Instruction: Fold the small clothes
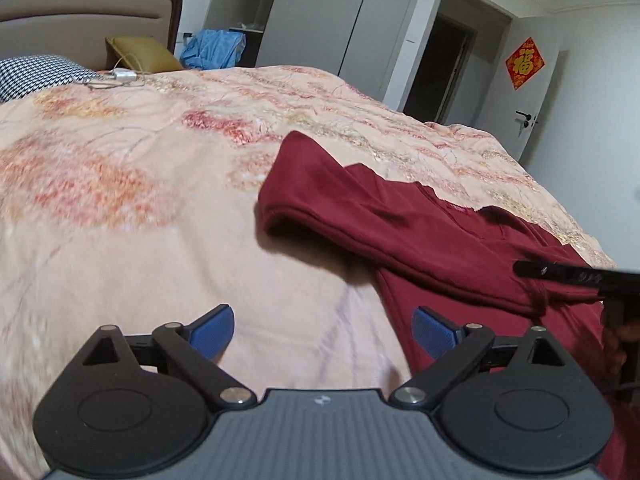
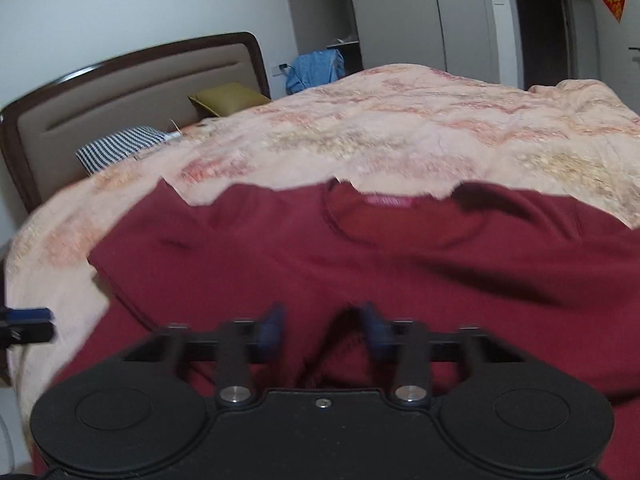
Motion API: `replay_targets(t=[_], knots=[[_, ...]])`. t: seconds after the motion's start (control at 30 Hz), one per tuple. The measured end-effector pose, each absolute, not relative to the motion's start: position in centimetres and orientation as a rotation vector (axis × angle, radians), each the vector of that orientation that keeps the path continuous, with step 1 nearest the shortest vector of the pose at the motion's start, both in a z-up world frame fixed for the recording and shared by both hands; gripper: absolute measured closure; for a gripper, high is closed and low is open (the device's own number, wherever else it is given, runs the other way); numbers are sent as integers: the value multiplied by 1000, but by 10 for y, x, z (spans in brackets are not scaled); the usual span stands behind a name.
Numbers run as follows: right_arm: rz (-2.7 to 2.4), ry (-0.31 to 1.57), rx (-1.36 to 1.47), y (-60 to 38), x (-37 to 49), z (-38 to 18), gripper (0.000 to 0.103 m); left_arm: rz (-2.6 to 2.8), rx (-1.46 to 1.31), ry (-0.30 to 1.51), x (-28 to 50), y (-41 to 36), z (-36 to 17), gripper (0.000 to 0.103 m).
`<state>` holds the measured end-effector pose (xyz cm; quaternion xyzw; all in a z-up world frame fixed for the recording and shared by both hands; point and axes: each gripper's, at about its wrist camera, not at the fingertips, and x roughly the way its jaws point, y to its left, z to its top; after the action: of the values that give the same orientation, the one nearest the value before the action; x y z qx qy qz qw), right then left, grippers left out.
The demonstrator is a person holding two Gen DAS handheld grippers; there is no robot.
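Note:
A dark red long-sleeved top (image 2: 360,264) lies on the bed, neck opening and pink label away from me. In the left wrist view it lies to the right (image 1: 460,240), one sleeve folded across the body. My left gripper (image 1: 322,328) is open and empty, over the bedspread just left of the top's edge. My right gripper (image 2: 322,326) hovers over the top's lower middle, its blue pads partly apart with a raised fold of red cloth between them; the frame is blurred. The right gripper's finger shows in the left wrist view (image 1: 560,270).
The bed carries a peach floral bedspread (image 1: 160,200). A checked pillow (image 1: 36,74), a yellow cushion (image 1: 140,54) and a white cable (image 1: 120,76) lie near the headboard. Grey wardrobes (image 1: 320,12), blue cloth (image 1: 212,50) and a door stand behind.

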<state>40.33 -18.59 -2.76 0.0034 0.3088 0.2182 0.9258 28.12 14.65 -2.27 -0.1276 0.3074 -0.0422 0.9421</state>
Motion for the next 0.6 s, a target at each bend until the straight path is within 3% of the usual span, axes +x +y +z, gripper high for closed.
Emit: replay_targets(t=[0.07, 0.3, 0.6], knots=[[438, 587, -11, -185, 396, -25, 102, -78, -268, 640, 275, 141, -21, 4], [389, 568, -39, -193, 387, -28, 102, -19, -206, 595, 289, 138, 1, 3], [405, 549, -23, -199, 384, -41, 100, 99, -148, 527, 411, 159, 16, 2]])
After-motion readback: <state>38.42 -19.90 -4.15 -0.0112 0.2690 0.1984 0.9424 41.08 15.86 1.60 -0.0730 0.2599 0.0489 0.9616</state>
